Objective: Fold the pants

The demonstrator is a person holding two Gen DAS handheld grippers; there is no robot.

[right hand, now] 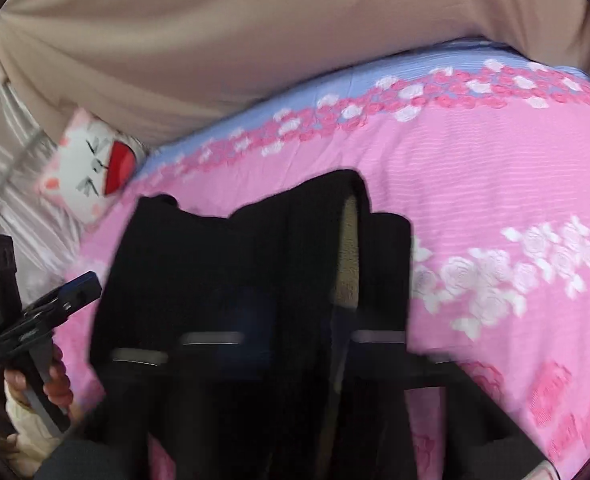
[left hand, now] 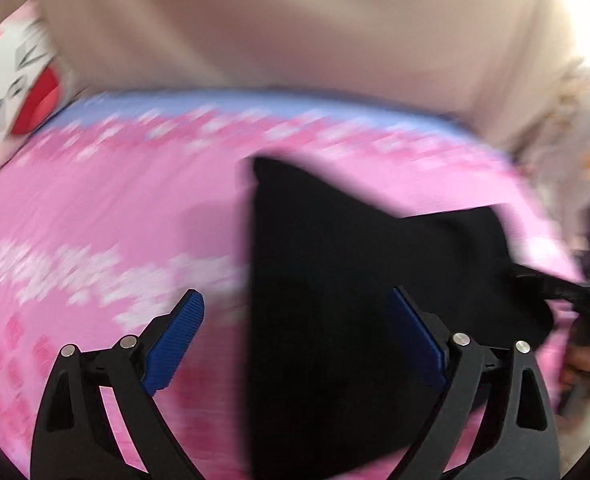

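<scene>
Black fabric pants [left hand: 335, 280] lie centre-frame on pink rose-print bedsheet [left hand: 95, 220]. Left gripper [left hand: 295, 340] w/ blue ribbed pads: released, jaws wide, nothing pinched. Right gripper [right hand: 307, 360] blurred; clenched, apparently grasping pants at lower centre.

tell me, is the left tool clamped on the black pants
No: in the left wrist view the left tool stands wide open, its blue pads apart with only an edge of the black pants lying between them, unpinched.
</scene>
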